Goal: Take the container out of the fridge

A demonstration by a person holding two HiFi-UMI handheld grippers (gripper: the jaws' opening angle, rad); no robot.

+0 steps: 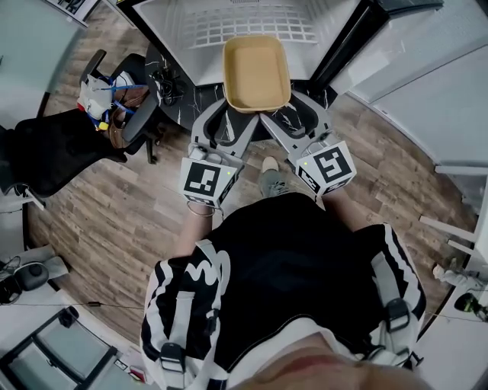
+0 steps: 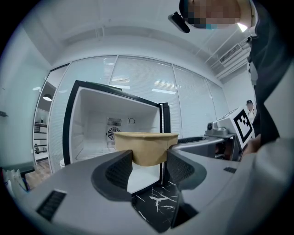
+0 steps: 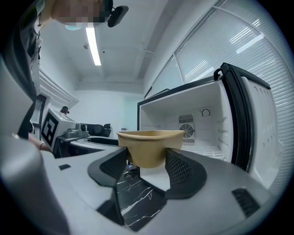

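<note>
A tan rectangular paper container (image 1: 255,72) with rounded corners sits at the upper centre of the head view. It is empty and carried in the air between both tools, in front of the open black-framed fridge with a white interior (image 1: 252,19) that fills the top of the frame.

The left gripper (image 1: 231,109) reaches the container's near left corner and the right gripper (image 1: 284,112) its near right corner. In the left gripper view, the two grey jaws stand partly apart with the container's lower wall pinched between them, both ribbed pads against its sides. The right gripper view shows the same: the jaws are closed in on the container's body, whose rim flares above them.

Behind the container in both gripper views, the fridge cavity shows a round fan vent on its back wall. Below the jaws lies a black marble-patterned slab (image 2: 156,204). A black office chair (image 1: 57,152) stands on the wood-plank floor (image 1: 114,213) at the left of the head view.
</note>
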